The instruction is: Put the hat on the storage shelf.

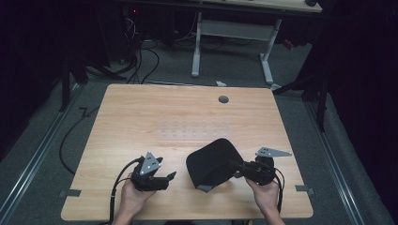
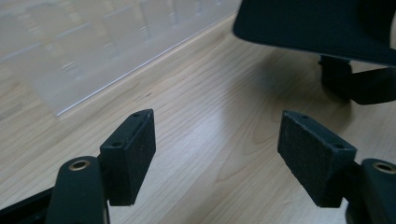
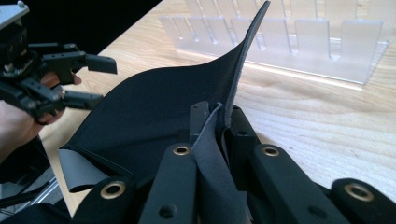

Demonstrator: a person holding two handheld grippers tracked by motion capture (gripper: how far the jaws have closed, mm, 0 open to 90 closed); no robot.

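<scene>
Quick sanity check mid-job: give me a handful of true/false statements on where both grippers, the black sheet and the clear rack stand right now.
1. The right gripper is clamped on the edge of the black sheet. True.
2. The left gripper grips the sheet too. False: its jaws stand open over bare table, holding nothing.
3. The sheet lies flat on the table. False: it is curled up, one edge raised in the right gripper view.
4. A clear slotted rack sits on the table beyond the sheet. True.
5. The rack is held by a gripper. False: it stands on the table untouched.
</scene>
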